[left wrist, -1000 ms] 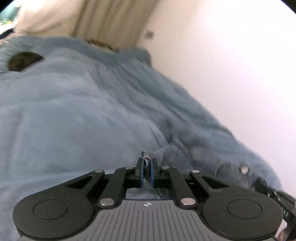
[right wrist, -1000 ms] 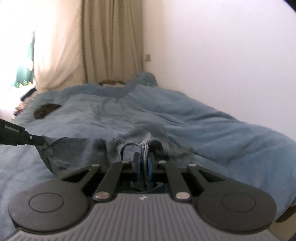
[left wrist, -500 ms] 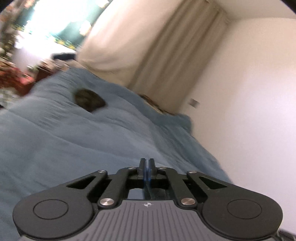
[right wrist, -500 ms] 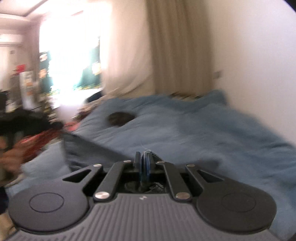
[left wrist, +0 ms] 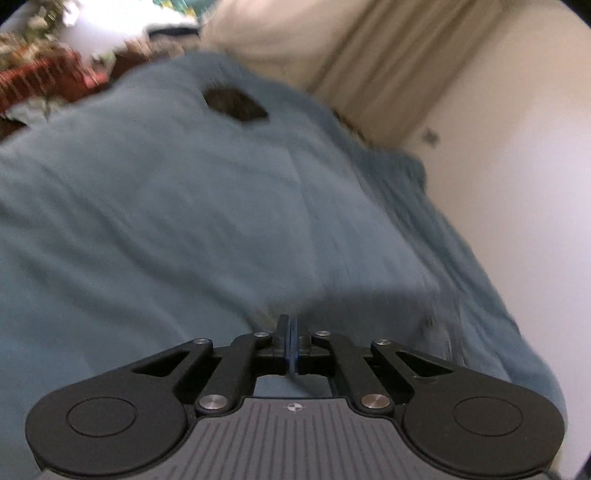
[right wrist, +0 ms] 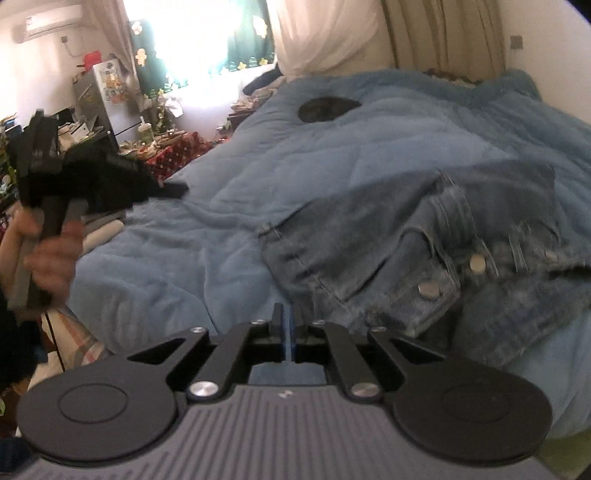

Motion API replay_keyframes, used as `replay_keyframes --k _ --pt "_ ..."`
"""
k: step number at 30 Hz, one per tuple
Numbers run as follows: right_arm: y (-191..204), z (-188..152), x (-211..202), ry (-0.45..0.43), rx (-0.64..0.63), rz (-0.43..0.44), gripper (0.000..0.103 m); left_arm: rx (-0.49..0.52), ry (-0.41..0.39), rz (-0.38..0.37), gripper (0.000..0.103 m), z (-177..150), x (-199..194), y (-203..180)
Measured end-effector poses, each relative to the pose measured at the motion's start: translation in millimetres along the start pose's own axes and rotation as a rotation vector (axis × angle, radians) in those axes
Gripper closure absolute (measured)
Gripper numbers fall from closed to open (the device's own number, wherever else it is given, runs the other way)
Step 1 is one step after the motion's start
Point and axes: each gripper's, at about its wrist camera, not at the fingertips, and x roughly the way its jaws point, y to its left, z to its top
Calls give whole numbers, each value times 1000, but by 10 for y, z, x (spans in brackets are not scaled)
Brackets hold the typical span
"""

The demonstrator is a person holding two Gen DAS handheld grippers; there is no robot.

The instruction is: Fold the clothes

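A pair of blue denim jeans (right wrist: 436,251) lies crumpled on the blue bedspread (right wrist: 258,177), waistband and metal buttons up, to the right of my right gripper. My right gripper (right wrist: 287,317) is shut and empty, just left of the jeans' near edge. My left gripper (left wrist: 289,328) is shut with nothing between its fingers, above the bedspread (left wrist: 184,229); a blurred fold of denim (left wrist: 424,314) lies just ahead to its right. The left gripper also shows in the right wrist view (right wrist: 173,190), held up at far left.
A dark round object (right wrist: 327,108) lies on the far part of the bed, also in the left wrist view (left wrist: 236,105). A white wall (left wrist: 517,155) and beige curtains (right wrist: 443,33) bound the right side. Cluttered furniture (right wrist: 110,110) stands beyond the left bed edge.
Both grippers let go of the jeans and pulled back and up. The jeans now lie on the bed. The left gripper swung away to the left.
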Motion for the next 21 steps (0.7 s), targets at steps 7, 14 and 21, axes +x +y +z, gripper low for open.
replay_keyframes --k 7,14,21 --pt "-412 -89 -95 -23 19 -58 80 40 179 -105 93 -539 344 -276" --pt "-804 -180 -159 -39 35 -107 47 107 284 -166 70 -881 650 -630" --pt "-889 -303 118 5 31 -38 35 60 333 -142 69 -1007 838 -586"
